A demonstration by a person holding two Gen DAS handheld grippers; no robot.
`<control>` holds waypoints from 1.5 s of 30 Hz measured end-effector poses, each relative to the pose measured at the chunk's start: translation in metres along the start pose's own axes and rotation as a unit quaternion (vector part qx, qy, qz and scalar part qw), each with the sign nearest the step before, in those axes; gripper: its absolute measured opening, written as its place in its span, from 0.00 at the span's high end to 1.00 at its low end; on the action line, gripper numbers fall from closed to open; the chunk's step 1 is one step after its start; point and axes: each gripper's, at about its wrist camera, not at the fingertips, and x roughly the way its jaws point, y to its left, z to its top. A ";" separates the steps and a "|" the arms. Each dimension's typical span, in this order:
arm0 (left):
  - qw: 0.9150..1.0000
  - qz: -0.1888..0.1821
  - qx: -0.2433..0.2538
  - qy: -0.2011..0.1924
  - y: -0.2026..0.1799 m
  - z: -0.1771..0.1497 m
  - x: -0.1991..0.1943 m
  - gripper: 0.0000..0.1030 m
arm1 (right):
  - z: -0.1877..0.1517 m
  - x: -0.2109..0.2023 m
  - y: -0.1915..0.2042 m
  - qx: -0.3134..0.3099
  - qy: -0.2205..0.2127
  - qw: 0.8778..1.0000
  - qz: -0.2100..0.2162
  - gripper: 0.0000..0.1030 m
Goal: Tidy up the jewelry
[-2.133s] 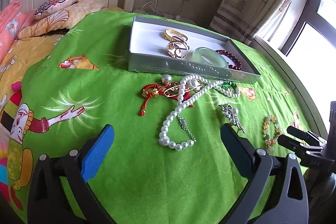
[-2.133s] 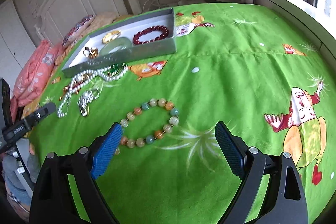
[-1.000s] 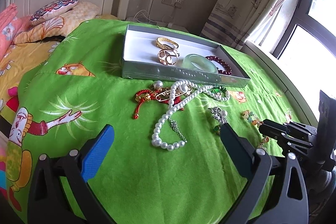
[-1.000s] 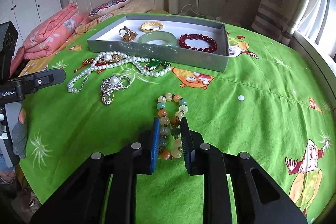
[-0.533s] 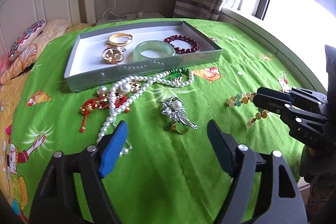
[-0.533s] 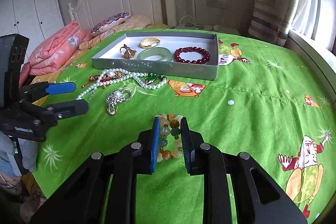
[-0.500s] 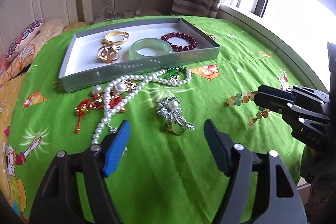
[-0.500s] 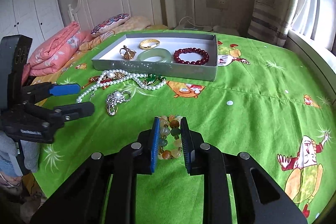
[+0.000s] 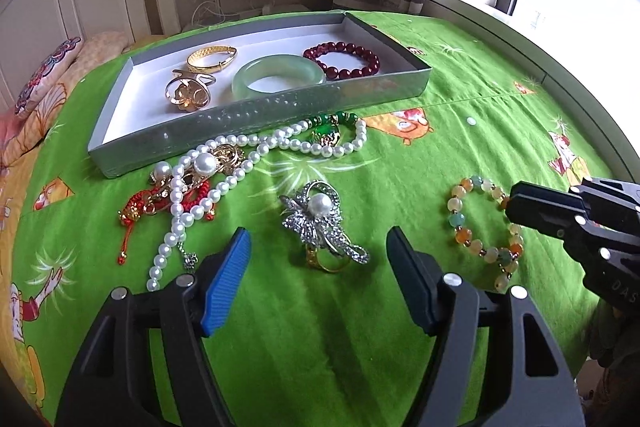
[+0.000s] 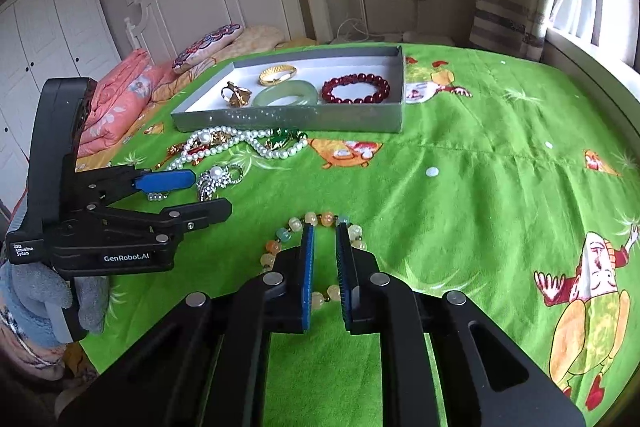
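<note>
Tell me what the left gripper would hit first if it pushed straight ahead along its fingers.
Most likely the silver pearl brooch, which lies on the green bedspread between the open fingers of the left gripper. Depth is hard to judge; it may meet the bedspread just short of it.

Left gripper [image 9: 318,267] tilted downward, jaws wide apart, nothing between the pads; right gripper [image 10: 324,259] tilted downward, jaws nearly shut.
</note>
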 end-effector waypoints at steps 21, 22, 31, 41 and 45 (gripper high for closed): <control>1.000 0.009 -0.003 -0.008 0.003 -0.004 -0.003 0.46 | -0.010 0.020 0.039 -0.091 0.058 0.994 0.019 0.66; 1.000 0.010 -0.003 -0.007 0.003 -0.004 -0.003 0.46 | -0.011 0.020 0.039 -0.097 0.059 0.993 0.015 0.68; 1.000 0.023 -0.009 -0.014 0.004 -0.005 -0.005 0.76 | -0.014 0.014 0.035 -0.103 0.052 0.993 -0.002 0.88; 0.999 -0.003 -0.031 -0.019 0.013 -0.005 -0.008 0.76 | -0.011 0.005 0.024 -0.067 0.020 0.997 0.032 0.90; 0.999 -0.005 -0.035 -0.019 0.014 -0.005 -0.008 0.76 | -0.010 -0.003 0.013 -0.038 0.000 0.997 0.061 0.90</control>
